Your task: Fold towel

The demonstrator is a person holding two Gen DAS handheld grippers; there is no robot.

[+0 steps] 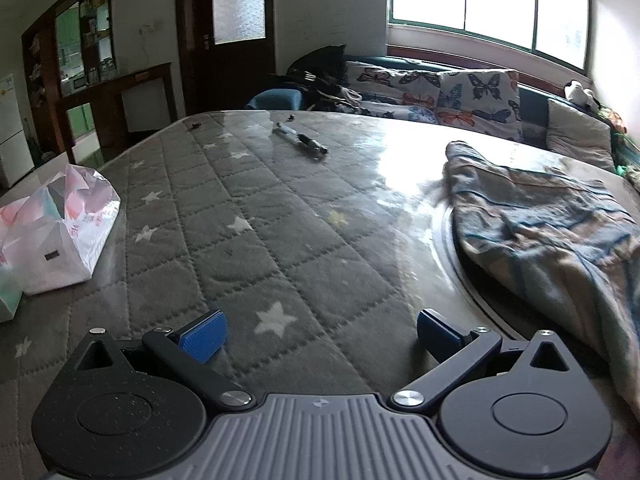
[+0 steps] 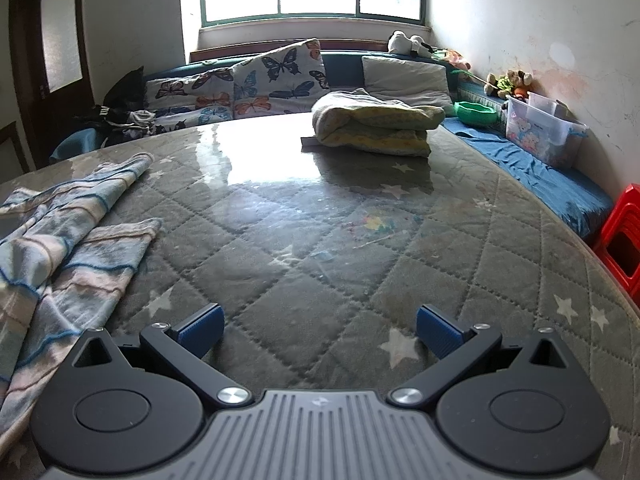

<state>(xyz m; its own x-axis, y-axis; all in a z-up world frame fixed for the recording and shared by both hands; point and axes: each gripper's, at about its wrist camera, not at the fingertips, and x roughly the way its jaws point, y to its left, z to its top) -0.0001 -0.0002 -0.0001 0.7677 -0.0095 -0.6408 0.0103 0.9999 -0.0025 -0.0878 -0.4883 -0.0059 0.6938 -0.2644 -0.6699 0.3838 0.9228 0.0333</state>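
- The blue, pink and cream striped terry towel (image 2: 68,236) lay rumpled and spread on the grey star-quilted desk (image 2: 320,240) under its glossy clear cover, between the two claws, with no tidy fold showing (so the folding looked unfinished).
- The left claw (image 1: 320,330) hovered with its blue pads apart, holding nothing, the towel to its right.
- The right claw (image 2: 320,326) likewise stood open and empty, the towel to its left.
- A bulky folded yellow-and-grey blanket (image 2: 374,126) sat near the desk's far edge.
- Containers: a clear plastic bin (image 2: 540,136) beyond the desk's far right corner (contents unclear), and a white printed plastic bag (image 1: 56,232) near the left edge.
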